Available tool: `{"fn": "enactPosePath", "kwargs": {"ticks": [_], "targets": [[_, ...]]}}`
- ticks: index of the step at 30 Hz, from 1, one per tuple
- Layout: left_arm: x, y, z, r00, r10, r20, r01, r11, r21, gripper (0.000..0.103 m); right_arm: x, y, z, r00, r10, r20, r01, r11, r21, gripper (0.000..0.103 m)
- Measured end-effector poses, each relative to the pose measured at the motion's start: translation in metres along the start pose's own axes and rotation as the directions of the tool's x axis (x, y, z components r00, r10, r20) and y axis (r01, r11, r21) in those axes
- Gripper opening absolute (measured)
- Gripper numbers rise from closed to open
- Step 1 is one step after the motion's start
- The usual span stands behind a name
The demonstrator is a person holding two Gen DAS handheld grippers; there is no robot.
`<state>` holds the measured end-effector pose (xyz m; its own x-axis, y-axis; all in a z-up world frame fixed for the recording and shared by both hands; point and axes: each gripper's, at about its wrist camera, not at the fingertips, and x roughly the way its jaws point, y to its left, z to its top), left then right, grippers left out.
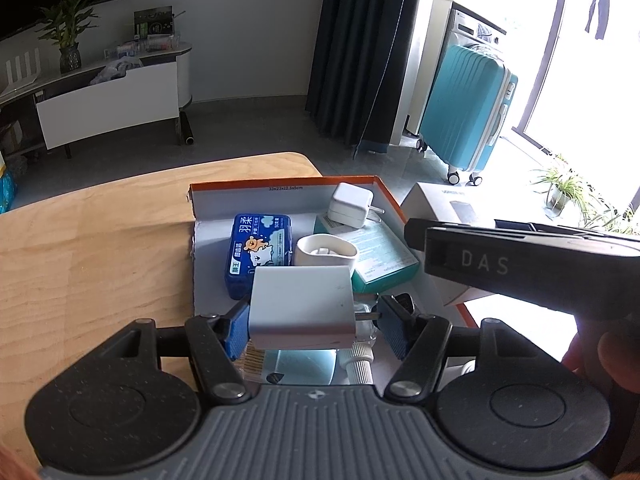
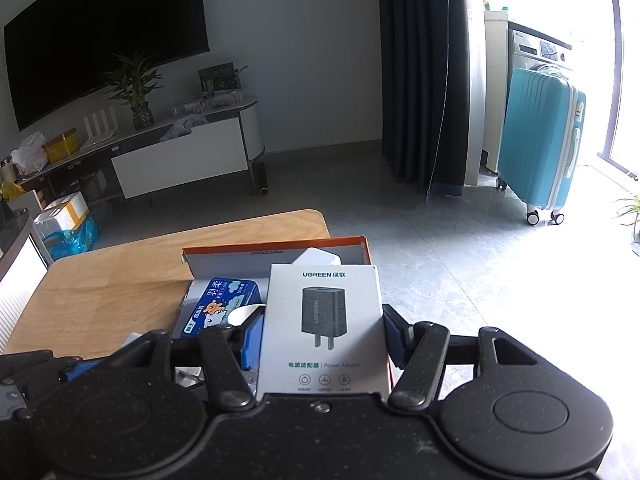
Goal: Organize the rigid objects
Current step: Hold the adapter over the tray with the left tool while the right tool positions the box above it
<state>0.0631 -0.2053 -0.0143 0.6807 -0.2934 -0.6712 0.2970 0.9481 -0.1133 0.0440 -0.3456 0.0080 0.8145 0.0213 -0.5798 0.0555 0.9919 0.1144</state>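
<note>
With a blue rectangular tissue pack (image 1: 261, 257) at 10 o'clock already lying in the orange-rimmed cardboard box (image 1: 280, 182), the left hand-held gripper (image 1: 310, 326) is clamping a white plug adapter (image 1: 302, 306) and the right hand-held gripper (image 2: 322, 340) a white UGREEN carton (image 2: 324, 320), both hanging above it, unplaced.

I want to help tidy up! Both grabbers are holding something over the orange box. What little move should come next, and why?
Probably lower the left gripper a little and set its white charger into the orange box. The charger hangs just above the things already inside, like the blue tin, while the right gripper holds the Ugreen carton beside it.
</note>
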Motion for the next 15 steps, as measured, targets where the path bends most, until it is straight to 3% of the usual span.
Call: {"fn": "enactPosePath", "kwargs": {"ticks": [15], "targets": [[0.0019,0.0013,0.0036,1.000,0.000,0.001,0.000,1.000,0.005,0.066,0.0066,-0.0013,0.0038,1.000,-0.005,-0.012,0.005,1.000,-0.010,0.071]]}}
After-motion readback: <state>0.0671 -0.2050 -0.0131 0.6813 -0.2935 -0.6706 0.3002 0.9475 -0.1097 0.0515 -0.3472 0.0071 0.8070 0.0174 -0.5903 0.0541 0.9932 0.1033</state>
